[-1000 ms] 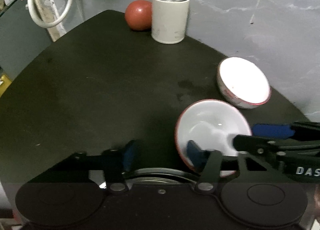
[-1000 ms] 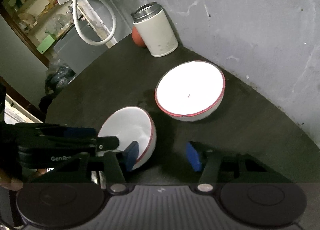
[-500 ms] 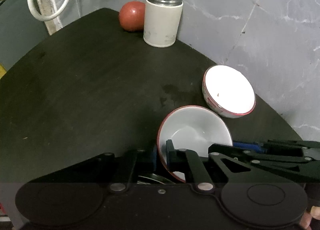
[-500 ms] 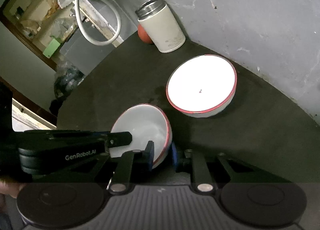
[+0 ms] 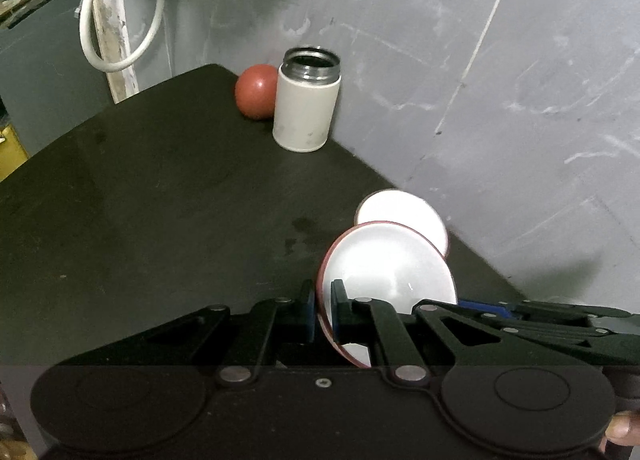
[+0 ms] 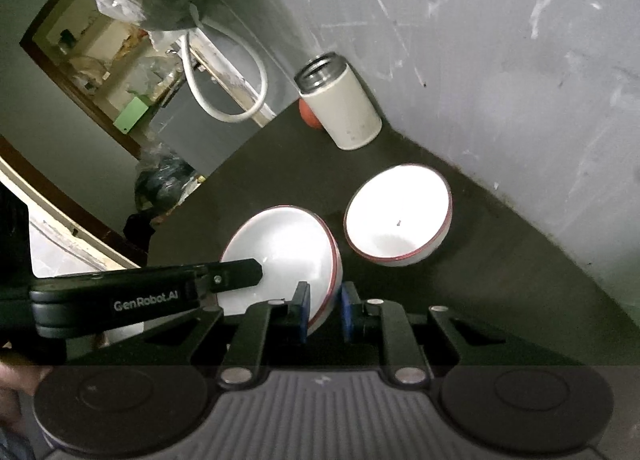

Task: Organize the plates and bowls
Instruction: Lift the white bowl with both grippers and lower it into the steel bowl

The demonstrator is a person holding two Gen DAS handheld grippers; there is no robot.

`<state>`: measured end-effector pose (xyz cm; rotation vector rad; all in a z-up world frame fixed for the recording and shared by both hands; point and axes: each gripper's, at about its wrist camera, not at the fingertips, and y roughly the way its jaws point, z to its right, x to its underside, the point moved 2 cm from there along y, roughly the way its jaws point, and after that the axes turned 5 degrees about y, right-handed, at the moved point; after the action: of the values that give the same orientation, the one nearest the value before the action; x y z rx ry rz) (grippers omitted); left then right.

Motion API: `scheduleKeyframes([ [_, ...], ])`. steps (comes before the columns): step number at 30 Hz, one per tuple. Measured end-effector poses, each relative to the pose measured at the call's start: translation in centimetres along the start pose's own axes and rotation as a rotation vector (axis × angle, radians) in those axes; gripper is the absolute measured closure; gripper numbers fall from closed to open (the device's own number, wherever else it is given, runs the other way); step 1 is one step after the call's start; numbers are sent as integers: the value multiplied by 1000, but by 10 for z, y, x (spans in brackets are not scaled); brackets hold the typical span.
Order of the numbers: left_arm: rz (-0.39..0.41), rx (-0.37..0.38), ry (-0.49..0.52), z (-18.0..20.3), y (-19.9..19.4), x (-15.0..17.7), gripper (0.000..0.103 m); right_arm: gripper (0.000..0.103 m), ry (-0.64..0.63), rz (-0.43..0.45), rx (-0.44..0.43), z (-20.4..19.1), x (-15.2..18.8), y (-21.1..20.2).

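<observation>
While both grippers pinch one rim-
Held bowl: tilted above the dark worktop.
Left gripper: clamped on its near rim.
Right gripper: clamped on its opposite rim.
Second bowl: on the worktop by the wall, just beyond.
Flask: upright, far corner.

Left wrist view: sits low behind the left gripper, close to the table, facing forward across it toward the grey wall; the flask and red ball lie far ahead. Right wrist view: behind the right gripper, higher and tilted, facing the same wall corner, doorway at far left. Shared: the held bowl close up, second bowl, flask, ball, hose loop, and each view catches the other gripper.
</observation>
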<state>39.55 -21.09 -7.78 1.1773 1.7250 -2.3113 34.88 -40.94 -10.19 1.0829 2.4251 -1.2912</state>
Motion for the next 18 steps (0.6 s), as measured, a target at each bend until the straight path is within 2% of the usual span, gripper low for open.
scheduleKeyframes([
  [7, 20, 8, -54, 17, -22, 12, 96, 85, -47, -28, -29, 1, 4, -26],
  [18, 7, 5, -135, 39, -47, 46, 96, 85, -107, -134, -59, 11, 29, -53],
])
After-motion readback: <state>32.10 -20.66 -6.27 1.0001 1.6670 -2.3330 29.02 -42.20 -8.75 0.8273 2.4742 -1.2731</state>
